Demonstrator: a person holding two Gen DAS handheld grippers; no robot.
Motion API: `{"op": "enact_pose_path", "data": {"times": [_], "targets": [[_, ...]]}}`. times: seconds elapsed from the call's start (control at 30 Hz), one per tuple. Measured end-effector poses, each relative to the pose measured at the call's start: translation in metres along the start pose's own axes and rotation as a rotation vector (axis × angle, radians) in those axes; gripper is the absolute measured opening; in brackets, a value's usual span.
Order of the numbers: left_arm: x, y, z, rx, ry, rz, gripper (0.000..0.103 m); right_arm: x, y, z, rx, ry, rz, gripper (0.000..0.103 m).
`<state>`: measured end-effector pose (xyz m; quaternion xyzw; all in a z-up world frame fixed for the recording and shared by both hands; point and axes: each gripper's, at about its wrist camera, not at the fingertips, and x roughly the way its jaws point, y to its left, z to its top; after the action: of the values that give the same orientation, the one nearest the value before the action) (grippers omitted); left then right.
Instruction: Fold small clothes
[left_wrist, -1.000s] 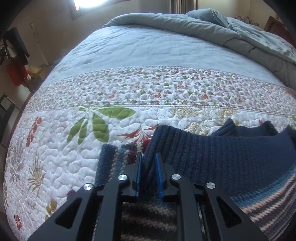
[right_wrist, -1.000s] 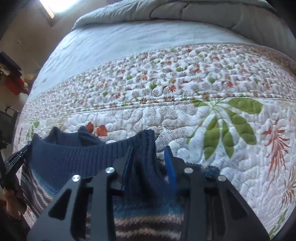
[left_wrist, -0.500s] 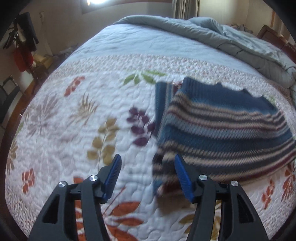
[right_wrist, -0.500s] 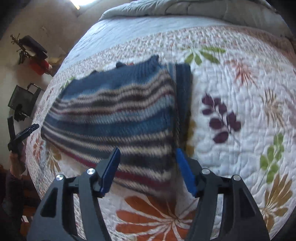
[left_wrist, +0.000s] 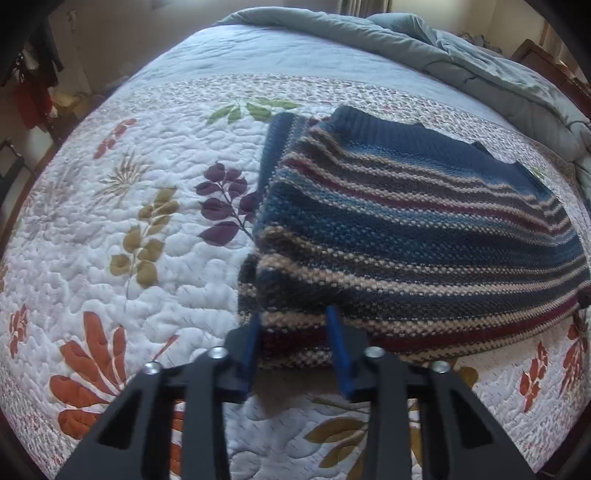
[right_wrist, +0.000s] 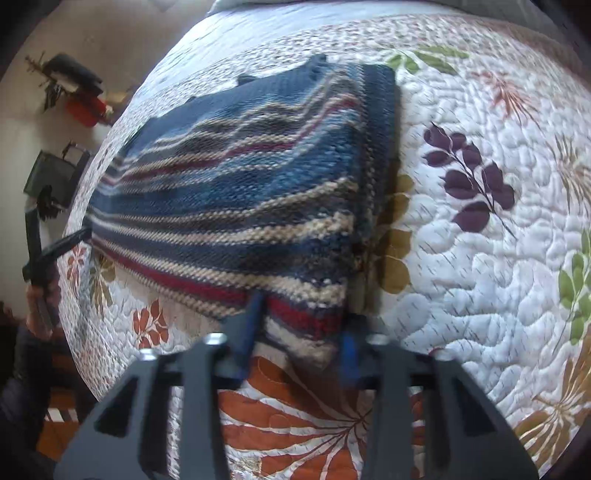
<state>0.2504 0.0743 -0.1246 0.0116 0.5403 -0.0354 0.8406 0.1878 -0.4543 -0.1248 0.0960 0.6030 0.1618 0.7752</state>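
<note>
Looking along the left gripper (left_wrist: 293, 343) first: its blue jaws had just been closing and stood on either side of the near left corner of the striped knit sweater (left_wrist: 406, 229), the hem bunched between them; the pads appeared to press the fabric, so this was read as a grip on the corner. The sweater lay folded on the floral quilt (left_wrist: 129, 221), its navy ribbed edge at the far side and a second layer showing along the left edge. A grey duvet (left_wrist: 461, 62) was heaped at the far end of the bed. Compared with half a second before, when the jaws hung wide and clear of the cloth, the gripper had come in to the hem. In the right wrist view, the right gripper (right_wrist: 299, 332) had likewise just been closing; the left jaw sat against the red stripe at the near right corner of the sweater, the hem tucked between the jaws, again judged a pinch, though blur left the right pad's contact uncertain. The left gripper's black frame showed at the picture's left edge by the other corner. A second earlier both grippers had held the navy ribbed end. Judgement: one fold was done and both near corners were now taken for the next.
</note>
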Motion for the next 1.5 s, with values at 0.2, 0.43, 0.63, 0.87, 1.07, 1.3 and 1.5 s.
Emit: {"op": "enact_pose_path", "data": {"times": [0.2,0.43,0.63,0.87,1.07,1.3,1.5], "targets": [[-0.007,0.014,0.006,-0.081,0.006,-0.054,0.011,-0.026,0.003,0.0,-0.027,-0.046,0.057,0.02],[0.003,0.016,-0.003,-0.054,0.027,-0.031,0.011,-0.015,-0.012,-0.01,-0.023,0.007,0.044,0.019],[0.015,0.007,-0.004,-0.023,0.032,0.021,0.012,0.012,-0.022,-0.018,0.006,0.046,0.034,0.02],[-0.004,0.009,-0.002,-0.039,0.033,-0.002,0.047,0.001,-0.013,-0.014,0.028,0.04,0.046,0.053],[-0.018,0.025,0.014,-0.077,-0.001,-0.069,0.074,-0.036,-0.017,0.005,0.06,-0.068,0.086,0.086],[0.026,0.022,0.025,-0.137,0.106,-0.137,0.075,-0.013,-0.055,0.021,0.179,-0.025,0.122,0.086],[0.045,0.015,0.034,-0.143,0.12,-0.139,0.085,0.007,-0.066,0.026,0.203,0.002,0.161,0.087]]}}
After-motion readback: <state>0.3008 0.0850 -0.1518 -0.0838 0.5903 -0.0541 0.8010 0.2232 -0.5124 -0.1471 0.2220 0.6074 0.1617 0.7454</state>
